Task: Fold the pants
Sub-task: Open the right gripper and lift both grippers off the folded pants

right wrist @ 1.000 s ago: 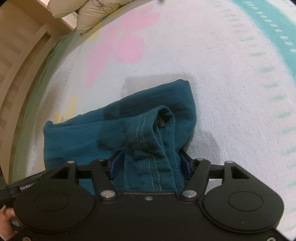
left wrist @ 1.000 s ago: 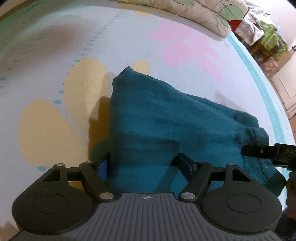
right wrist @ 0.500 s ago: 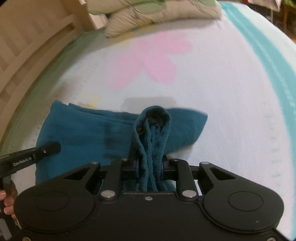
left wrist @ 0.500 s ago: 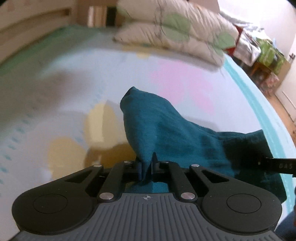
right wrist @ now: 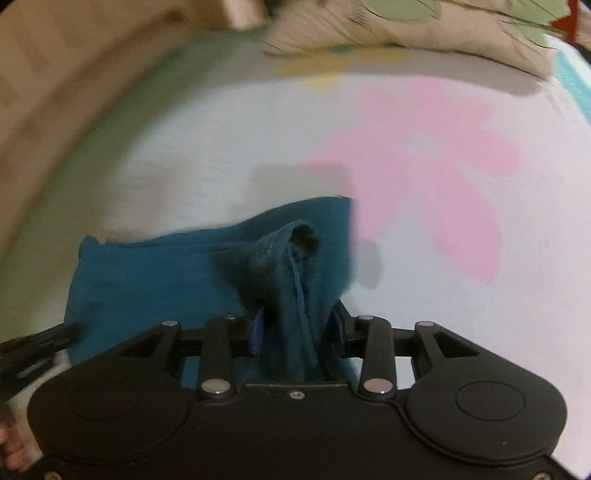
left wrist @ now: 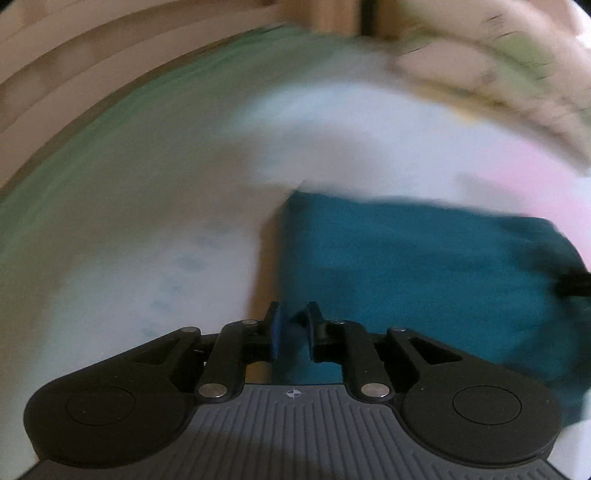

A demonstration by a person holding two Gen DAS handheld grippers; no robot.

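The teal pants (left wrist: pixel 417 273) lie partly folded on the bed, stretched between my two grippers. My left gripper (left wrist: pixel 293 325) is shut on the left edge of the cloth. In the right wrist view the pants (right wrist: pixel 155 277) spread to the left, and my right gripper (right wrist: pixel 299 325) is shut on a bunched, stitched fold of them that stands up between the fingers. The tip of the right gripper (left wrist: pixel 574 284) shows at the right edge of the left wrist view. The left gripper (right wrist: pixel 33 354) shows at the lower left of the right wrist view. Both views are motion-blurred.
The bed sheet (right wrist: pixel 424 177) is white with pink and yellow flower prints and a green border (left wrist: pixel 122 122). Pillows (right wrist: pixel 406 26) lie at the head of the bed, also in the left wrist view (left wrist: pixel 498 70). A wooden bed frame (left wrist: pixel 55 74) runs along the left.
Both grippers closed on the pants, lifted them, and have carried them forward towards the pillows. The cloth now hangs flatter between them.
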